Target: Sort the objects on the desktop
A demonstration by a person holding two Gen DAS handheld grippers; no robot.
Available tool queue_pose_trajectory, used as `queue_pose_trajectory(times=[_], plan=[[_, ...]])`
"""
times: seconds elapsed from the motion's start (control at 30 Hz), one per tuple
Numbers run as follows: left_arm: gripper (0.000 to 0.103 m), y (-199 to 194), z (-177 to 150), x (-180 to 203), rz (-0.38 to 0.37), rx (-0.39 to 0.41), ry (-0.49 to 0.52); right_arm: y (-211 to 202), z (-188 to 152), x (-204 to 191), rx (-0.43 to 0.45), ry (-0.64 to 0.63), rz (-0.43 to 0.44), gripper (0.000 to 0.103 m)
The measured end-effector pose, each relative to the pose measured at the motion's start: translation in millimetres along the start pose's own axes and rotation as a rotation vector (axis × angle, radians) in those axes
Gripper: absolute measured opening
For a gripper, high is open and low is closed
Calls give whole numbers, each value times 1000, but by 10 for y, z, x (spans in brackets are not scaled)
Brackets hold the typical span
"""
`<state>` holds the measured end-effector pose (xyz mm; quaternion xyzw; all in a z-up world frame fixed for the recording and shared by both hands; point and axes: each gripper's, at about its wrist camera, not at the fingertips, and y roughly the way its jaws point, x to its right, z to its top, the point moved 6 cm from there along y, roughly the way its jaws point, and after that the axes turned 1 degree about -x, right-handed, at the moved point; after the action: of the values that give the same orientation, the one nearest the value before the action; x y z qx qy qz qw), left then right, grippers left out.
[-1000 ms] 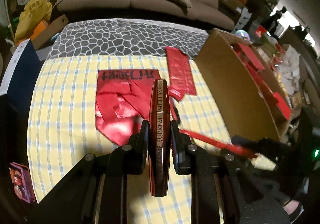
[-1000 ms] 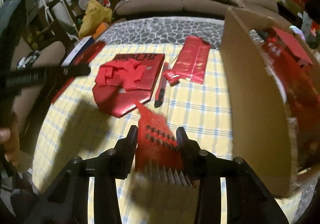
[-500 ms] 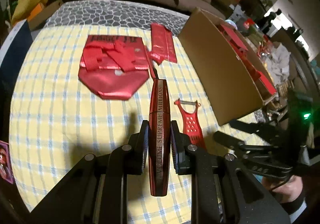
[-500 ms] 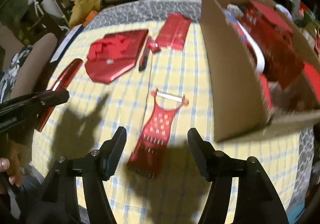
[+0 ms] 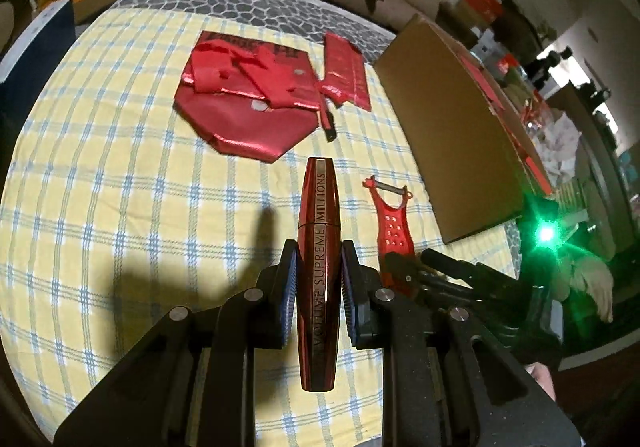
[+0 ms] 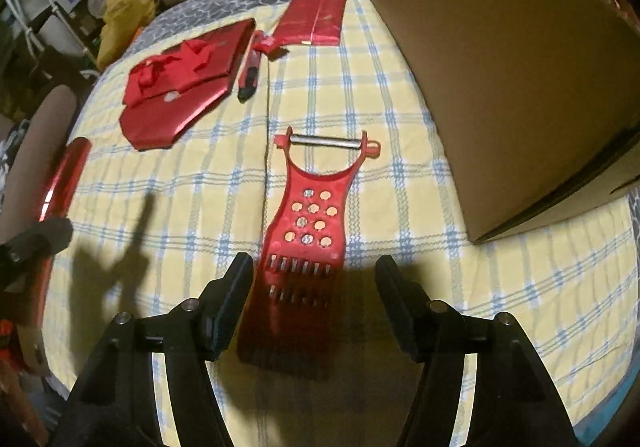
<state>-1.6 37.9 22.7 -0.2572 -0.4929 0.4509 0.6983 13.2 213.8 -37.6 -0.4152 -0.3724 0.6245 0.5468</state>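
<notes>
Left gripper (image 5: 319,297) of matte black plastic, blue ribbed pads (image 5: 289,301) inside its fingers, round silver screws along angular black linkage arms, right gripper (image 6: 314,297) likewise black with silver screws, green indicator light (image 5: 546,234) glowing on its body

We see a glossy dark-red mascara tube (image 5: 319,271), lettered "VOLUME SUPREME MILLIONS", lifted above the checked cloth and pointing toward twelve o'clock. At its two o'clock a red plastic peeler-grater (image 6: 310,231) lies flat, steel blade toward twelve. Toward eleven o'clock lie a flattened red foil bag (image 5: 250,103), a red pen (image 6: 249,77) and a red foil packet (image 6: 314,21).
</notes>
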Motion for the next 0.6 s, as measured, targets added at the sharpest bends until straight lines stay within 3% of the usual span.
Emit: queue_pose_trajectory(times=[0.1,0.17,0.6], plan=[[19,8,-31,-26,1,-3,-6,40,-14,-50,10,-33,-35,63],[19,0,-48,-29,2,-3,-7,29,-19,-97,17,-62,-41,50],[19,-213,-14,148,-22,23,7,-472,128,-77,89,-76,29,43]])
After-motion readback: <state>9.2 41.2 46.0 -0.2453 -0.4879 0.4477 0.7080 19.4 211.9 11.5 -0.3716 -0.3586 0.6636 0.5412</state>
